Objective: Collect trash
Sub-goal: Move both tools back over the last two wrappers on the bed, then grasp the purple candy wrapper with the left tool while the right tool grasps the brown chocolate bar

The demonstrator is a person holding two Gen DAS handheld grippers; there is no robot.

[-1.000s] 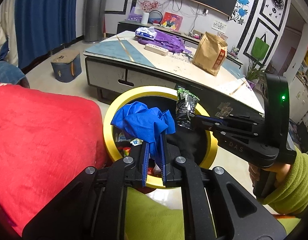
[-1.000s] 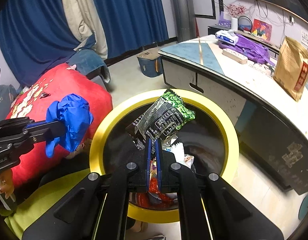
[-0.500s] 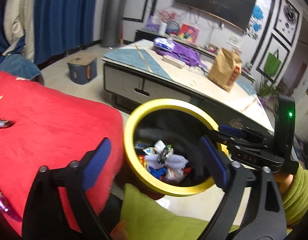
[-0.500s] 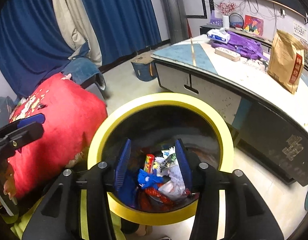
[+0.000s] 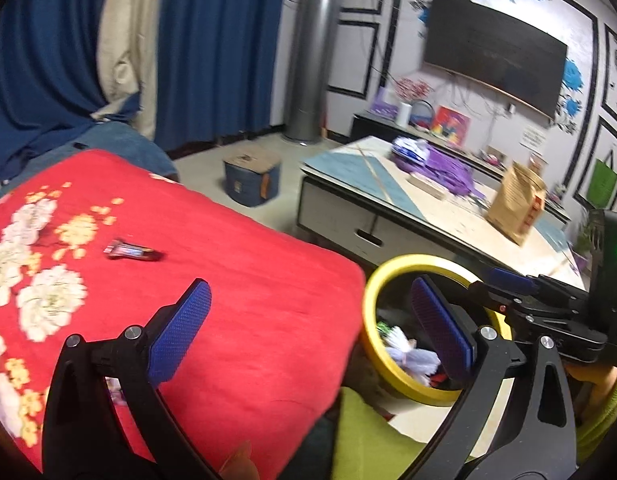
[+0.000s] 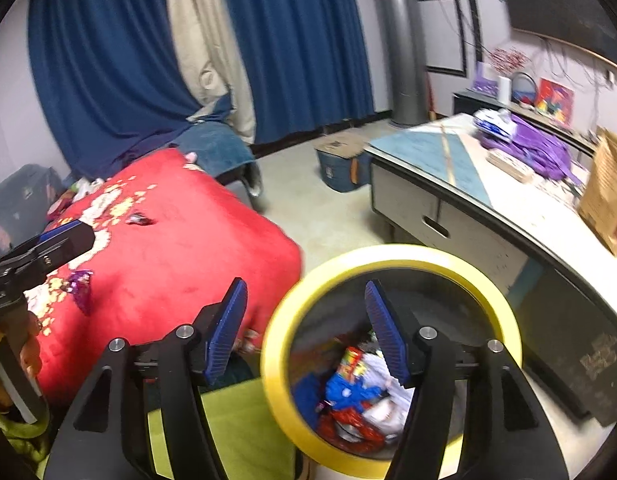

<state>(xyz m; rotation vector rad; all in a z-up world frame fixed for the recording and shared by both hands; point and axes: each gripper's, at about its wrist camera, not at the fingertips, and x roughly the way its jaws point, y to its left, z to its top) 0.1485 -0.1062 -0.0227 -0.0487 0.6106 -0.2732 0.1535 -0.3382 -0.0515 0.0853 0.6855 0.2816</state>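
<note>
A yellow-rimmed bin [image 5: 422, 260] [image 6: 388, 254] stands on the floor beside a red flowered blanket [image 5: 248, 300] [image 6: 188, 264]. Inside lie wrappers and a crumpled blue piece [image 6: 348, 394]. My left gripper [image 5: 308, 284] hangs over the blanket's edge; its jaws are opening wide, with nothing between them. My right gripper [image 6: 304, 282] hovers at the bin's left rim, jaws opening and also empty. A dark wrapper [image 5: 132, 251] [image 6: 138, 219] lies on the blanket, and a purple wrapper [image 6: 80, 284] sits nearer the left gripper's finger [image 6: 64, 236].
A low table [image 5: 388, 200] [image 6: 448, 152] behind the bin holds a brown paper bag [image 5: 516, 204] and a purple bag [image 6: 540, 152]. A small blue box [image 5: 250, 182] sits on the floor. Blue curtains [image 6: 108, 60] hang behind. A yellow-green sleeve [image 5: 604, 420] shows at right.
Both grippers were shut, left on a blue crumpled piece, right on a green packet. Both let go over the bin, opened, rose and swung left towards the red blanket.
</note>
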